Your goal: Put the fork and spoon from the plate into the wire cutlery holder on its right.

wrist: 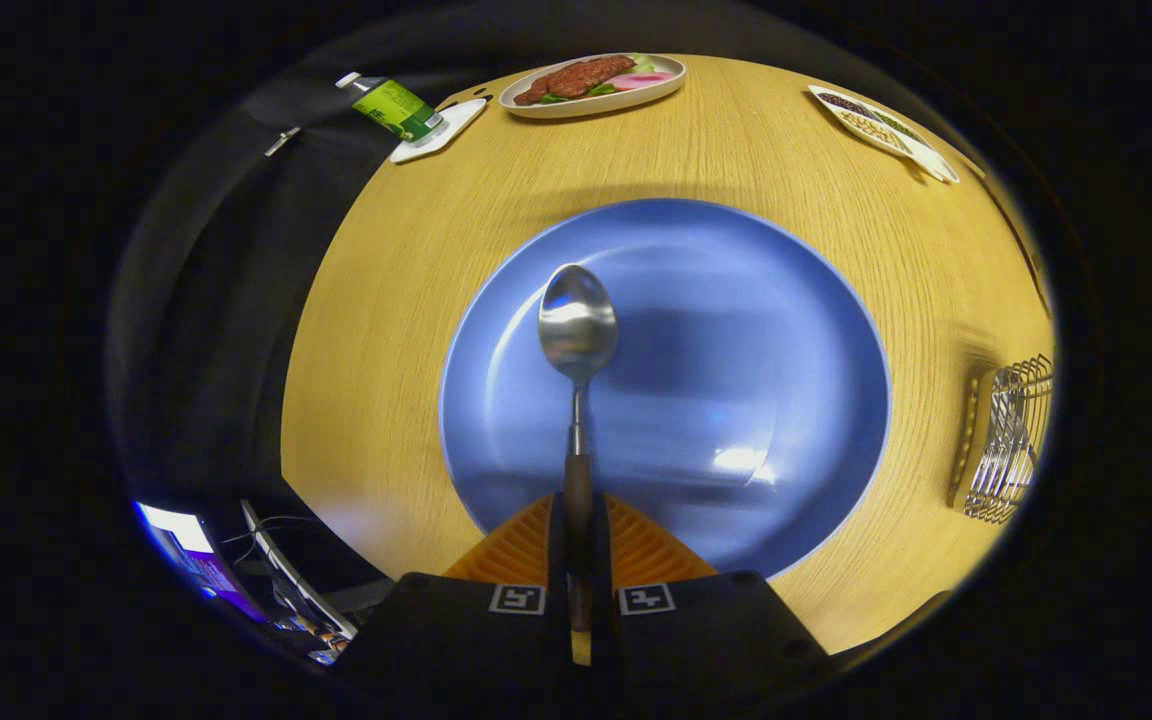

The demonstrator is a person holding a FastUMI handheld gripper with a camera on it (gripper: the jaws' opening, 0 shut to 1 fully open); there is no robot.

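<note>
My gripper [577, 515] is shut on the dark handle of a metal spoon [577, 325], which points straight ahead of the fingers. The spoon's bowl hangs over a large blue plate [736, 300] that lies directly below and ahead on the wooden table. The wire cutlery holder [1008, 440] stands to the right of the plate, near the table's right edge; something metal seems to stand inside it, but I cannot tell what.
At the far side of the round wooden table [386, 350] sit a dish of food [591, 82], a green bottle [394, 106] on a small white tray, and a white tray of snacks [881, 128] to the right. Screens show beyond the table's near left edge.
</note>
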